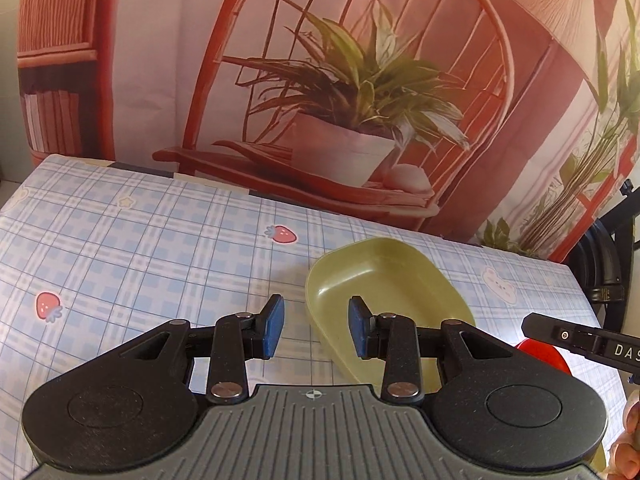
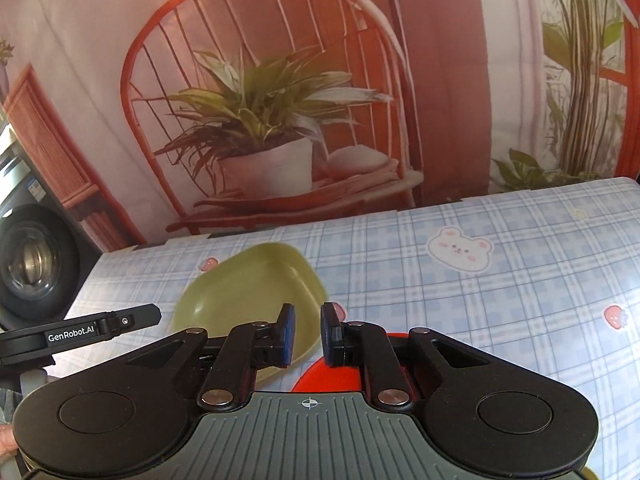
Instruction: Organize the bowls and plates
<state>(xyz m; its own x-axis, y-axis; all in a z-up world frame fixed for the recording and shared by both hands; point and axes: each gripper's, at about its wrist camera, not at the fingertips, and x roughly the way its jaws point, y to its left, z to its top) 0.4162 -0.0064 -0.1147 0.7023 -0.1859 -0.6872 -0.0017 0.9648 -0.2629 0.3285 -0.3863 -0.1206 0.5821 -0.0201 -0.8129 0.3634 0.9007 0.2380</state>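
Observation:
A green oval dish (image 1: 384,292) lies on the checked tablecloth; it also shows in the right wrist view (image 2: 248,292). My left gripper (image 1: 316,330) is open, hovering over the dish's near left rim, holding nothing. A red plate (image 2: 332,376) lies just in front of the green dish, mostly hidden under my right gripper (image 2: 308,334); its edge shows in the left wrist view (image 1: 544,356). The right gripper's jaws stand a small gap apart above the red plate, with nothing between them.
The table (image 1: 140,248) carries a blue checked cloth with strawberry and bear prints. A printed backdrop of a chair and plant hangs behind its far edge. A washing machine (image 2: 28,264) stands off the table's left end.

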